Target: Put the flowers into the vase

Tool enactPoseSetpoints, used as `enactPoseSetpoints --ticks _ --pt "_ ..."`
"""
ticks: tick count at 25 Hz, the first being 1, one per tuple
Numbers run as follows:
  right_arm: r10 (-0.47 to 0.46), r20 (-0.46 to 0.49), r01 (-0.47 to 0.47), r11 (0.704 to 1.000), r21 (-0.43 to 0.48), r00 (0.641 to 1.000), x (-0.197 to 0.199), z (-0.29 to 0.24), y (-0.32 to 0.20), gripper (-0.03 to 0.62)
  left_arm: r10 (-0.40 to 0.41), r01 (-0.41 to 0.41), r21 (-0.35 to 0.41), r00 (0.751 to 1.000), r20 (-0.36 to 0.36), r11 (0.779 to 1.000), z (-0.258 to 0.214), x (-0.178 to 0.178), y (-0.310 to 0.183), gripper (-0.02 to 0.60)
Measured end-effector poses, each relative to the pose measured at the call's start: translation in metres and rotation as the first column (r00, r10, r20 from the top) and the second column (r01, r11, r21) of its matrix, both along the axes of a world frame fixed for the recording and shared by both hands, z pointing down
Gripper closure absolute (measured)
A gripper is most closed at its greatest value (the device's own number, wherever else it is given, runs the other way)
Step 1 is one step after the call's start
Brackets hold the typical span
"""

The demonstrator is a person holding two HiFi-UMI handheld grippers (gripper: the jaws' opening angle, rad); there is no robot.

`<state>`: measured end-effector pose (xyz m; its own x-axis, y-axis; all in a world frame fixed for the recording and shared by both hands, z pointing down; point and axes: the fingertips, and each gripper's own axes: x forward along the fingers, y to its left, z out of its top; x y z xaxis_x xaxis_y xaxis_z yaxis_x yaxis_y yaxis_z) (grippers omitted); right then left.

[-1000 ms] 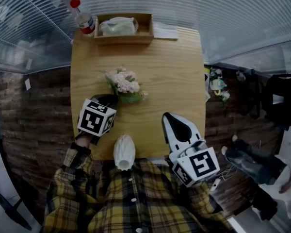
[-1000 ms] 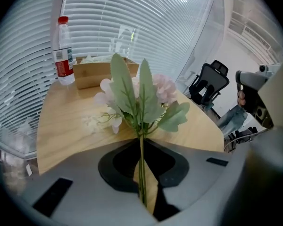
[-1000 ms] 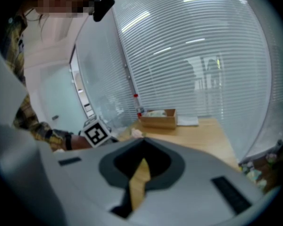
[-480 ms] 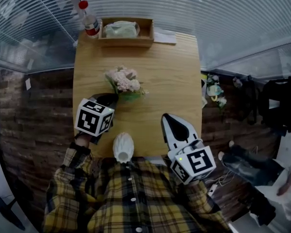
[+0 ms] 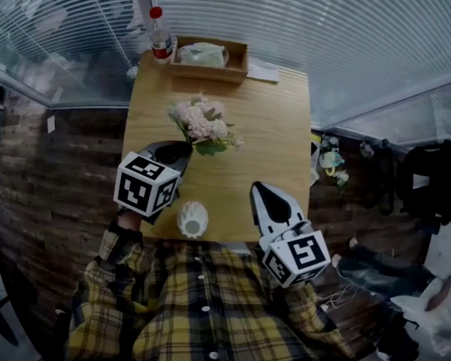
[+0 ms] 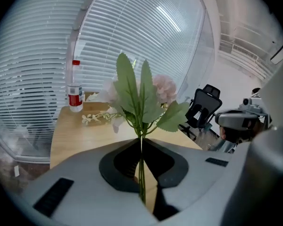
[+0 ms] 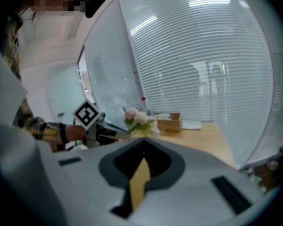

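- Jaws of the left gripper (image 6: pixel 141 142) are clamped on the thin green stems (image 6: pixel 141 173) of the flowers (image 5: pixel 203 125). They have just been closing tighter, and the stems run straight through the slot between the pads.
- The bunch runs lengthwise along this gripper's own line. The pink heads lead away from the person, out over the middle of the table (image 5: pixel 270 126). The cut ends trail back toward the gripper body. From the left gripper view the heads appear to hang clear above the wood.
- The white ribbed vase (image 5: pixel 192 218) stands upright at the near table edge, mouth up. It is just to the right of the left gripper's marker cube and on the person's side of the held bunch.
- So the target lies behind and below the jaws, opposite to where the blooms point. My reading: the bunch must be drawn back and tipped heads-up so the stem ends drop into the mouth.
- The right gripper (image 7: pixel 142 155) has its tips together, and only table wood shows in the slot behind them. It hangs at the near edge, right of the vase.
- The vase sits between the two grippers, with the left one closer and already loaded.
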<state>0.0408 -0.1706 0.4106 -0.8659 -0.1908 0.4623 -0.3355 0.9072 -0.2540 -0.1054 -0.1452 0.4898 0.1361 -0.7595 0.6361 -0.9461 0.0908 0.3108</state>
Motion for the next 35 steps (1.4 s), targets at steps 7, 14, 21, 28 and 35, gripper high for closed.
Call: enactPoseSetpoints --ticks 7,14,21,28,35 --pt "-0.048 0.024 0.048 0.999 0.019 0.999 0.001 -0.007 0.007 0.582 -0.04 0.038 0.139 0.999 0.015 0.99 -0.059 -0.001 0.005 0.554" --pt "-0.069 0.047 0.067 0.997 0.044 0.997 -0.003 -0.019 0.009 0.581 -0.092 0.089 0.342 0.996 -0.007 0.936 -0.147 0.0 0.012 0.554" --pt "-0.1 0.079 0.095 0.993 0.071 0.992 -0.009 -0.027 0.014 0.58 -0.102 0.089 0.516 0.995 -0.002 0.852 -0.232 0.014 0.023 0.554" --pt "-0.108 0.087 0.101 0.992 0.08 0.99 -0.013 -0.031 0.018 0.582 -0.079 0.089 0.609 0.996 -0.043 0.788 -0.27 0.033 0.033 0.554" --pt "-0.103 0.082 0.095 0.991 0.089 0.991 -0.012 -0.035 0.024 0.581 -0.072 0.109 0.644 0.994 -0.084 0.758 -0.262 0.051 0.044 0.552"
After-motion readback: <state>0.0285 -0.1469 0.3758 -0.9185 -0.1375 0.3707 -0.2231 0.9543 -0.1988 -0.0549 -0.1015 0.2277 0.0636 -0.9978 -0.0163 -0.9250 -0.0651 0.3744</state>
